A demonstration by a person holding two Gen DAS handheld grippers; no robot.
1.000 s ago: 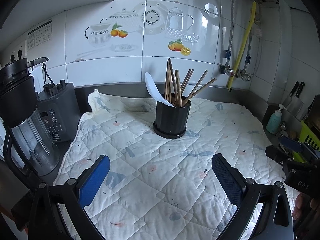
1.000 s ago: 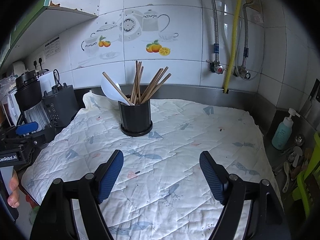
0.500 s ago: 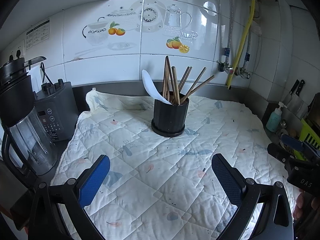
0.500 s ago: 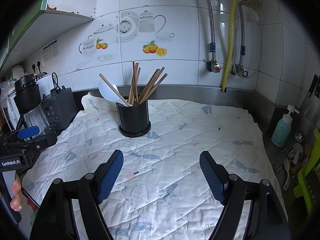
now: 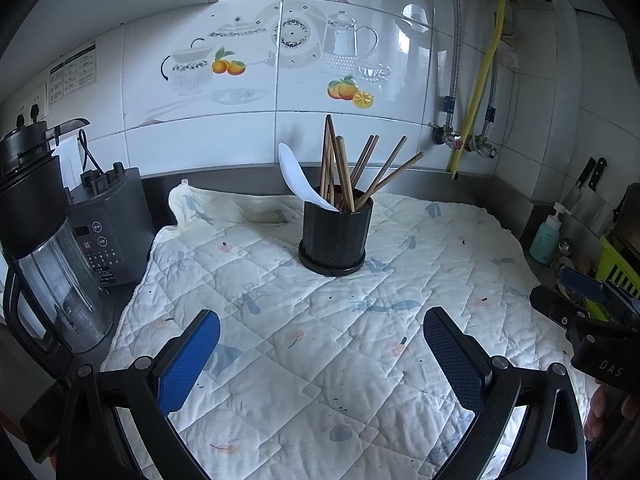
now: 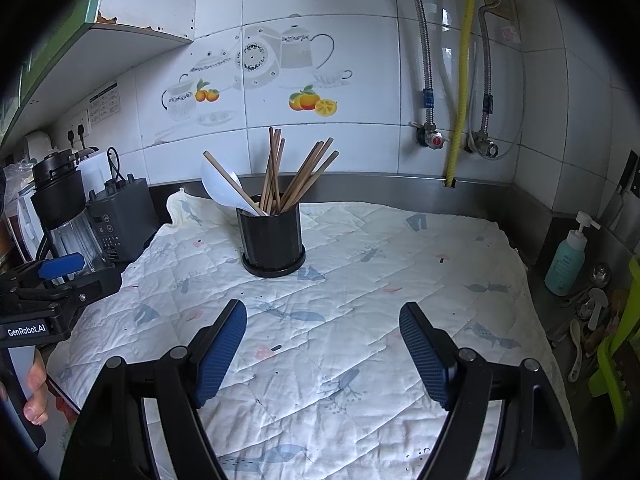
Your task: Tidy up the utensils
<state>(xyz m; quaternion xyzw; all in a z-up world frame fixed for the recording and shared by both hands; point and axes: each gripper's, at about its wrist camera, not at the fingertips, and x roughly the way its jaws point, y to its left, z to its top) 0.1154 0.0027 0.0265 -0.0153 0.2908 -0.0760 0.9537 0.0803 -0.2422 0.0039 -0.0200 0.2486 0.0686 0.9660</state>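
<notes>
A black utensil holder (image 5: 335, 236) stands on the quilted cloth (image 5: 320, 360) near the back wall. It holds several wooden chopsticks (image 5: 344, 172) and a white spoon (image 5: 298, 180). It also shows in the right wrist view (image 6: 271, 240), with the chopsticks (image 6: 296, 176) and the spoon (image 6: 224, 190). My left gripper (image 5: 320, 340) is open and empty, well in front of the holder. My right gripper (image 6: 323, 330) is open and empty, also in front of it.
A blender (image 5: 44, 248) and a grey appliance base (image 5: 106, 224) stand at the left edge. A soap bottle (image 6: 568, 260), loose spoons (image 6: 588, 320) and a green rack (image 6: 616, 344) are at the right. Pipes (image 6: 460, 80) run down the tiled wall.
Both views have shifted slightly; the holder sits a little lower and further left in the frames. Both grippers stay open and empty.
</notes>
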